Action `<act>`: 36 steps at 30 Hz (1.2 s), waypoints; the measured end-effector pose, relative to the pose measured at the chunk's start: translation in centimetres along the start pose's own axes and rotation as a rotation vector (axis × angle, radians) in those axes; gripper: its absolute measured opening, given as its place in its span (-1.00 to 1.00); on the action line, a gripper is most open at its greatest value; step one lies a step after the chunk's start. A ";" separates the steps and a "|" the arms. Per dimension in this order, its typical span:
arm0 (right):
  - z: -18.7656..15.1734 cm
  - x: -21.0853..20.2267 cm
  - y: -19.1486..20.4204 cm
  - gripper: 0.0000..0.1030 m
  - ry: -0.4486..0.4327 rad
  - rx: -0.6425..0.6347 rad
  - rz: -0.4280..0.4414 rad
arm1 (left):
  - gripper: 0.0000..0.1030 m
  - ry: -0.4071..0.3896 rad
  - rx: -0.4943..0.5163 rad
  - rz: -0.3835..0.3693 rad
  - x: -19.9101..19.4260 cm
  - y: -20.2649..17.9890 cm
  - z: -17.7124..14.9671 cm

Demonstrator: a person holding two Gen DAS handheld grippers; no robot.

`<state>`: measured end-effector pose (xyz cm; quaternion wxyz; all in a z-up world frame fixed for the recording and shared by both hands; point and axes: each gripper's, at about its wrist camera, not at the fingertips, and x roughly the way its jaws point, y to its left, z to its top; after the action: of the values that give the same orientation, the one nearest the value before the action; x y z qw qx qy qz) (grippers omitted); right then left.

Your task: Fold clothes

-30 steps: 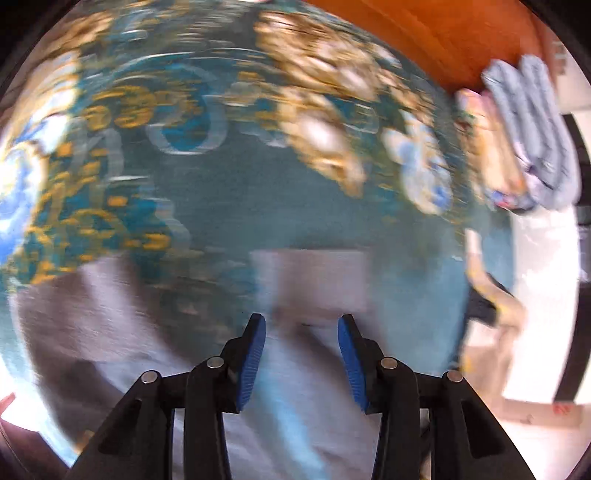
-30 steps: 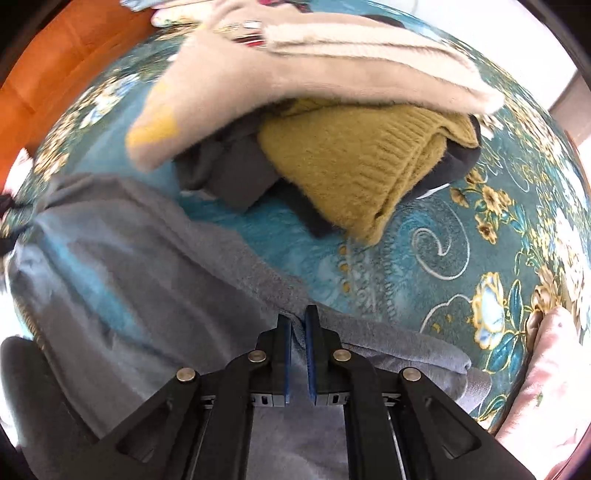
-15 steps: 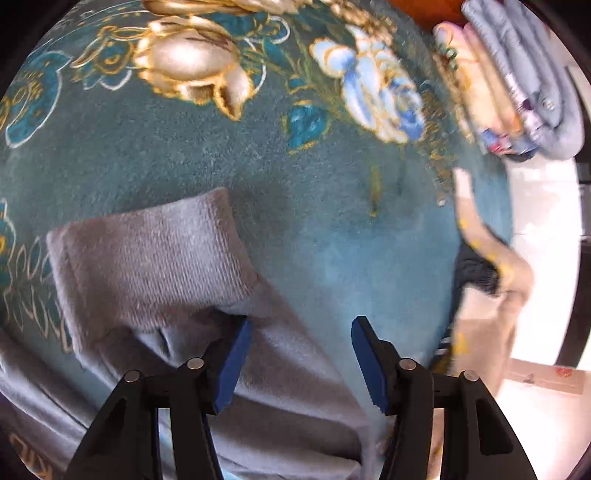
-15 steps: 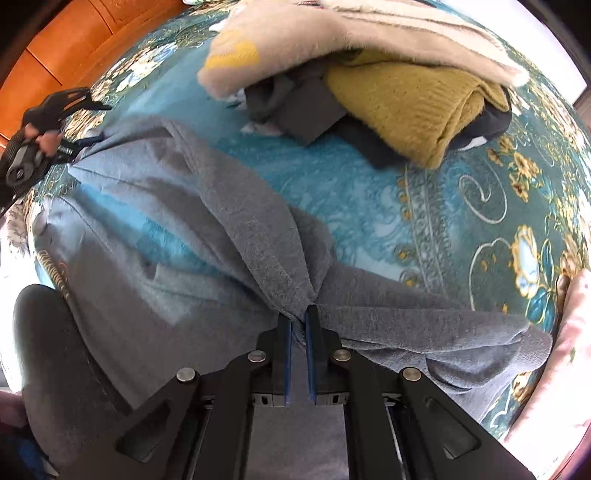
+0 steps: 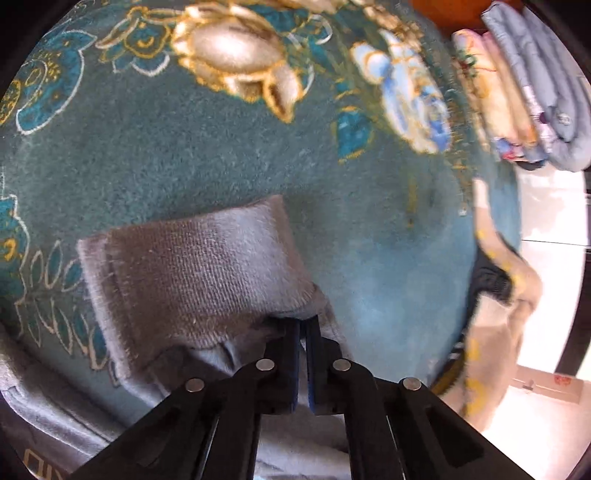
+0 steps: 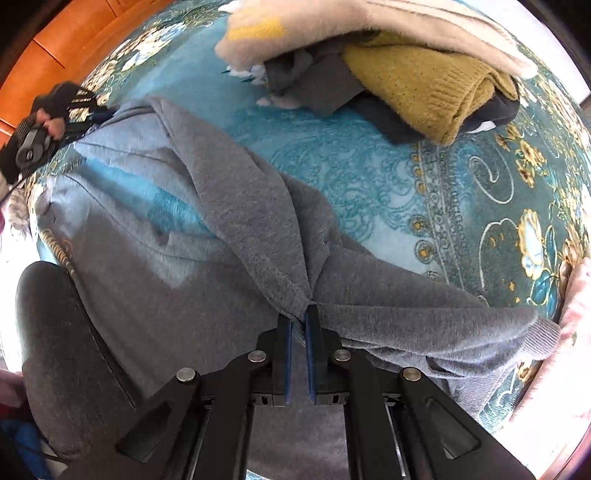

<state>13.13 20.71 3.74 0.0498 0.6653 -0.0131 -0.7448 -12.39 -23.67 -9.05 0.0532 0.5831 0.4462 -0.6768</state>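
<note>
A grey sweatshirt (image 6: 236,206) lies spread on a teal floral carpet (image 6: 369,173). My right gripper (image 6: 298,317) is shut on a bunched fold of the sweatshirt, where the body meets the right sleeve (image 6: 443,317). My left gripper (image 5: 302,325) is shut on the other sleeve just behind its ribbed cuff (image 5: 192,266), which lies flat on the carpet (image 5: 184,155). The left gripper also shows in the right wrist view (image 6: 79,107), at the sweatshirt's far left corner.
A heap of clothes lies beyond the sweatshirt: a mustard knit sweater (image 6: 424,77), a beige fleece (image 6: 369,22), dark items. Folded blankets (image 5: 532,85) are stacked at the carpet's far right. An orange wooden wall (image 6: 48,48) stands behind. Pink fabric (image 6: 569,325) lies at right.
My left gripper has closed on the sleeve by the cuff; it was open half a second ago. My right gripper stays shut on the fold and has lifted it somewhat.
</note>
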 end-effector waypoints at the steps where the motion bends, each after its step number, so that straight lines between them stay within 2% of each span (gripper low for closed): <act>1: -0.1 -0.2 -0.1 -0.87 -0.006 0.002 -0.003 | -0.95 -0.011 0.007 -0.039 -1.0 0.0 -0.1; 6: -0.3 -1.5 -0.2 -0.87 -0.039 0.008 -0.025 | -0.95 -0.073 0.071 -0.196 -6.6 0.4 -0.2; 11: -1.2 -3.2 0.5 -0.87 -0.085 -0.009 -0.044 | -0.95 -0.103 0.147 -0.389 -12.7 3.0 -1.2; 12: -1.6 -3.6 0.7 -0.87 -0.093 -0.012 -0.047 | -0.95 -0.106 0.146 -0.399 -13.7 4.6 -1.7; 15: -2.9 -4.0 1.3 -0.87 -0.101 -0.018 -0.048 | -0.95 -0.108 0.106 -0.385 -15.8 9.5 -2.7; 19: -4.3 -3.0 3.0 -0.87 -0.067 -0.056 -0.048 | -0.95 -0.066 -0.067 -0.309 -14.8 17.0 -4.6; 23: -5.1 -1.9 4.7 -0.87 -0.027 -0.109 -0.070 | -0.93 -0.014 -0.201 -0.309 -13.5 21.4 -6.3; 26: -5.3 -2.0 5.1 -0.87 -0.019 -0.119 -0.079 | -0.74 -0.012 -0.237 -0.347 -13.9 22.2 -7.3; 28: -5.2 -2.3 5.0 -0.87 -0.021 -0.112 -0.075 | -0.17 -0.013 -0.230 -0.349 -14.1 21.7 -7.7; 29: -5.2 -2.3 4.9 -0.87 -0.025 -0.108 -0.072 | -0.10 -0.014 -0.224 -0.348 -14.2 21.3 -7.8; 31: -5.1 -2.3 4.9 -0.87 -0.028 -0.104 -0.064 | -0.01 -0.020 -0.205 -0.312 -14.3 20.7 -7.8; 34: -5.0 -2.0 4.8 -0.87 -0.021 -0.110 -0.052 | 0.00 -0.034 -0.184 -0.217 -13.8 19.8 -7.7; 36: -4.7 -1.8 4.7 -0.87 -0.013 -0.115 -0.043 | 0.00 -0.035 -0.175 -0.208 -13.3 19.5 -8.0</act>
<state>18.23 16.45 5.34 0.0716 0.6567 0.0437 -0.7495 9.31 -35.91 -7.81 0.0414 0.5149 0.5605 -0.6473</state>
